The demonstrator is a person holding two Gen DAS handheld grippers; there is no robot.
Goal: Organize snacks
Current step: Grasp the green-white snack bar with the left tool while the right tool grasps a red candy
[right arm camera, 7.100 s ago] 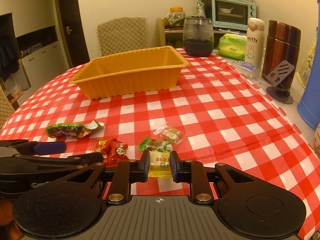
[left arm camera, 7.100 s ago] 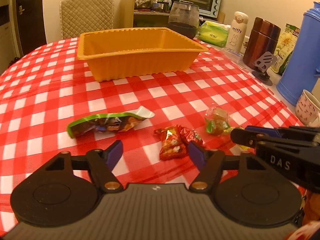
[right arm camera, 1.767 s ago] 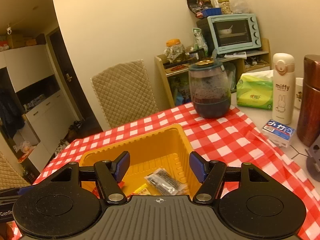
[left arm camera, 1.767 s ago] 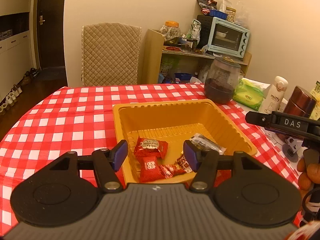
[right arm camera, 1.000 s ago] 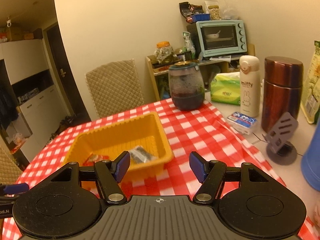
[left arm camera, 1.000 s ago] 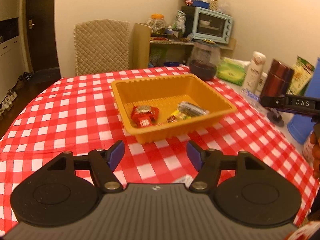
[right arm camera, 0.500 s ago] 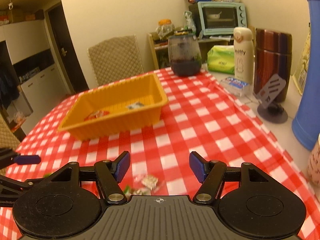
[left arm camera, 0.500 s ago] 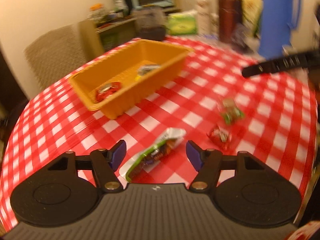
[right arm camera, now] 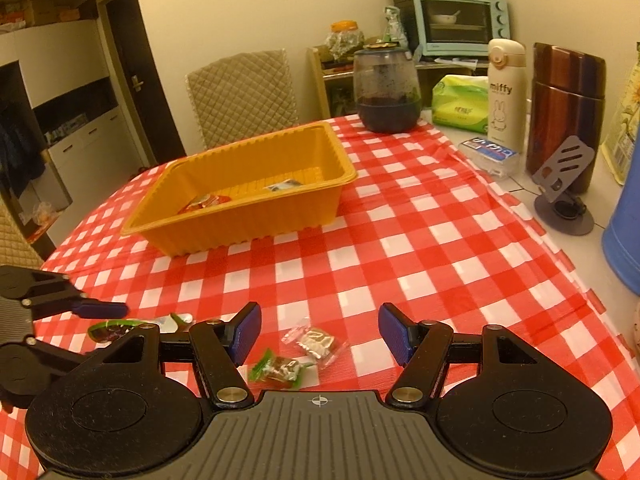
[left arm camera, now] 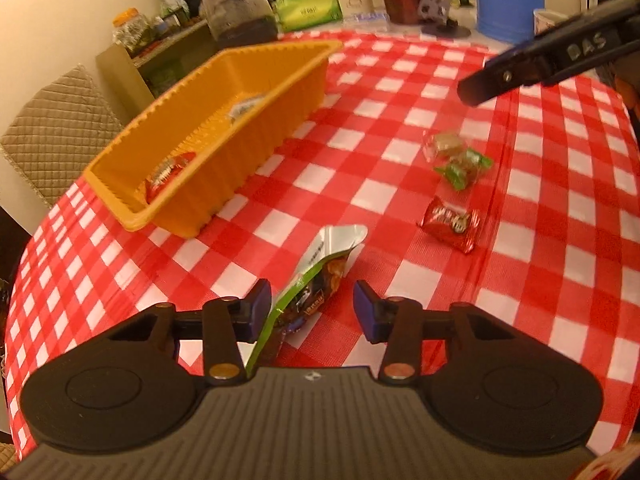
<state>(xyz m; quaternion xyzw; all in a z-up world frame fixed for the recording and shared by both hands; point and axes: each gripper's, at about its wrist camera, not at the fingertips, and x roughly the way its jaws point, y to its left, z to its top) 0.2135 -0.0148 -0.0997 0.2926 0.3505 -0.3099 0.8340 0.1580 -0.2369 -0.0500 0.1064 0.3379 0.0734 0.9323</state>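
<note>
A green-edged snack packet [left arm camera: 316, 276] lies on the checked cloth between the fingers of my left gripper [left arm camera: 313, 310]. Its jaws are closing, with a gap still showing at each pad. A red candy [left arm camera: 450, 224], a green-wrapped candy [left arm camera: 464, 168] and a clear-wrapped candy [left arm camera: 446, 144] lie to the right. My right gripper [right arm camera: 320, 334] hangs open just above the clear candy [right arm camera: 316, 342] and the green candy [right arm camera: 280, 368]. The orange tray [right arm camera: 240, 236] behind holds red wrappers [right arm camera: 204, 202] and a dark packet [right arm camera: 284, 186].
Along the table's right side stand a dark glass jar [right arm camera: 386, 92], a tissue pack [right arm camera: 460, 106], a white bottle [right arm camera: 506, 92], a brown flask [right arm camera: 566, 112], a grey phone stand [right arm camera: 562, 184] and a blue jug [right arm camera: 626, 232]. A quilted chair [right arm camera: 244, 96] stands behind the tray.
Both grippers came down from near the tray to the loose snacks at the near table edge. The left one rolled and its jaws narrowed around the green packet.
</note>
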